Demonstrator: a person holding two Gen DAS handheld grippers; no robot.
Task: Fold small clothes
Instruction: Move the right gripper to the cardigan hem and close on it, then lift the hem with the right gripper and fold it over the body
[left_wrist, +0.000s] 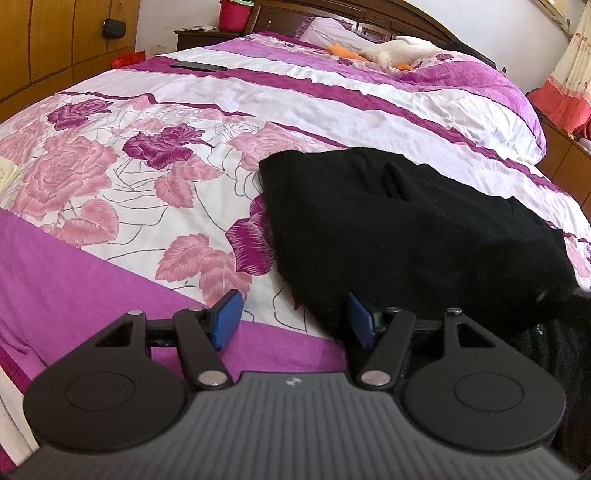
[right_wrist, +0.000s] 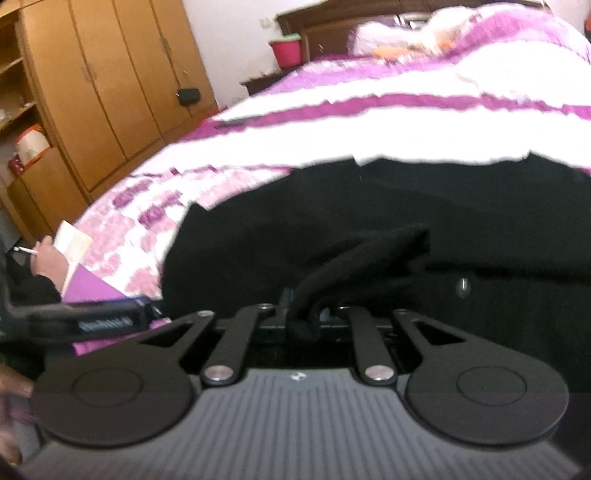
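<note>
left hand-held gripper (left_wrist: 293, 319): spread wide, empty, lower centre
right hand-held gripper (right_wrist: 303, 314): pinching garment (right_wrist: 369, 236) hem
tip: grab near left corner, lift evenly

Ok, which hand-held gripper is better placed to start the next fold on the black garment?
Probably the right hand-held gripper: it is already shut on an edge of the black garment. The left hand-held gripper is open, at its near edge, holding nothing.

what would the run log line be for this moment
task: fold small clothes | left gripper: open, empty, at near edge of black knit garment | right gripper: shut on garment fold | surface: floral purple bedspread
</note>
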